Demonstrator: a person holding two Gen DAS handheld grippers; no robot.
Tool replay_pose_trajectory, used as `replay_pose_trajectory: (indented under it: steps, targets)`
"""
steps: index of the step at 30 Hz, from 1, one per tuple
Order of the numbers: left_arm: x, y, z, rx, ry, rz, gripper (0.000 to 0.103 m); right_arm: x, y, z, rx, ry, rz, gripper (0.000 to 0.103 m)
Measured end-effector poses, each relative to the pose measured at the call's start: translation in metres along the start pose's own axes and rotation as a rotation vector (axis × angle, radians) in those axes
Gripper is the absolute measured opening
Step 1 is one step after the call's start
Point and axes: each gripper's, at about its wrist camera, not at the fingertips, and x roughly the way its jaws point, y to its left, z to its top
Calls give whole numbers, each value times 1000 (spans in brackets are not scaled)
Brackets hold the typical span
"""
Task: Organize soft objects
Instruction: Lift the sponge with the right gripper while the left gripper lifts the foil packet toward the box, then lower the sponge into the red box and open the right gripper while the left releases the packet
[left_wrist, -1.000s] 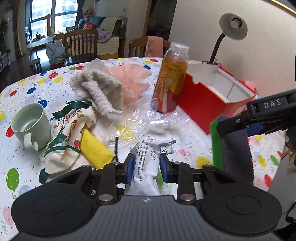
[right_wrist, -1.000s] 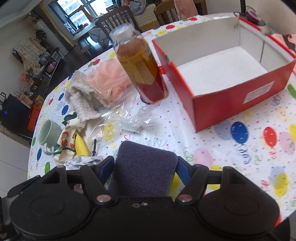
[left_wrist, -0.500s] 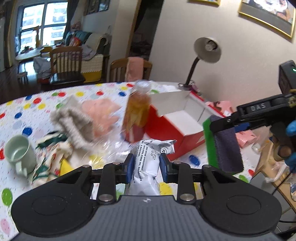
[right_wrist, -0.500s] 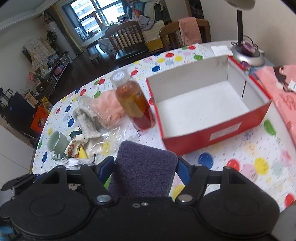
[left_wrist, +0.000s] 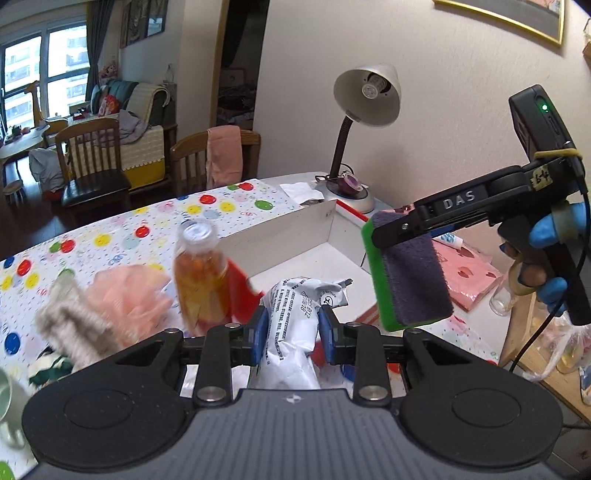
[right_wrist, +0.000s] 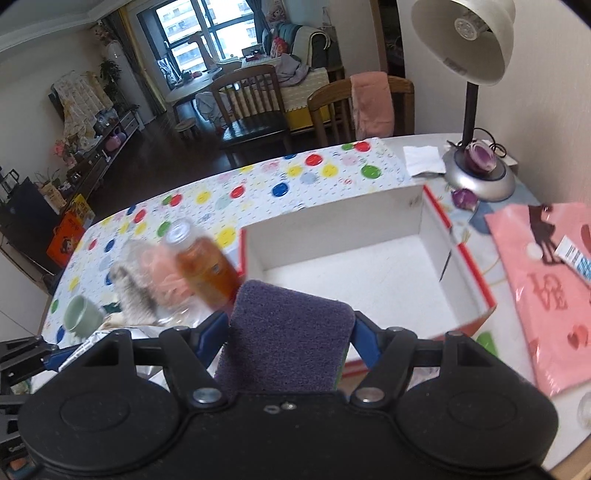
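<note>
My left gripper (left_wrist: 291, 332) is shut on a crumpled white printed packet (left_wrist: 295, 332), held in the air before the near wall of the red box (left_wrist: 332, 236). My right gripper (right_wrist: 288, 328) is shut on a purple and green sponge (right_wrist: 284, 343), also lifted, near the box's (right_wrist: 461, 258) front edge; the sponge shows at the right of the left wrist view (left_wrist: 410, 280). The box is open and white inside. A pink mesh puff (left_wrist: 125, 299) and a grey fuzzy cloth (left_wrist: 70, 325) lie on the table at left.
An orange drink bottle (left_wrist: 199, 273) stands just left of the box. A green mug (right_wrist: 79, 315) sits at the table's left. A desk lamp (right_wrist: 469, 92) stands behind the box. A pink bag (right_wrist: 543, 288) lies to its right. Chairs stand beyond the table.
Both grippers have risen and moved toward the red box, carrying the packet and the sponge. The table objects now lie lower and farther left in both views.
</note>
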Motion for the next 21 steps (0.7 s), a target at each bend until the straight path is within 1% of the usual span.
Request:
replay_pose_trajectory:
  steps: [3, 9, 11, 16, 21]
  targets:
    - [21, -7, 17, 7, 13, 2, 29, 13, -18, 13, -1, 19, 10, 71]
    - [62, -22, 43, 15, 44, 7, 29, 32, -51, 37, -4, 14, -32, 71]
    - [79, -27, 49, 14, 61, 9, 29, 41, -63, 44, -5, 15, -44, 71]
    - [123, -39, 57, 41, 103, 47, 29, 73, -92, 56, 12, 54, -56, 71]
    - [168, -43, 61, 42, 151, 85, 29, 105, -108, 61, 0, 90, -68, 71]
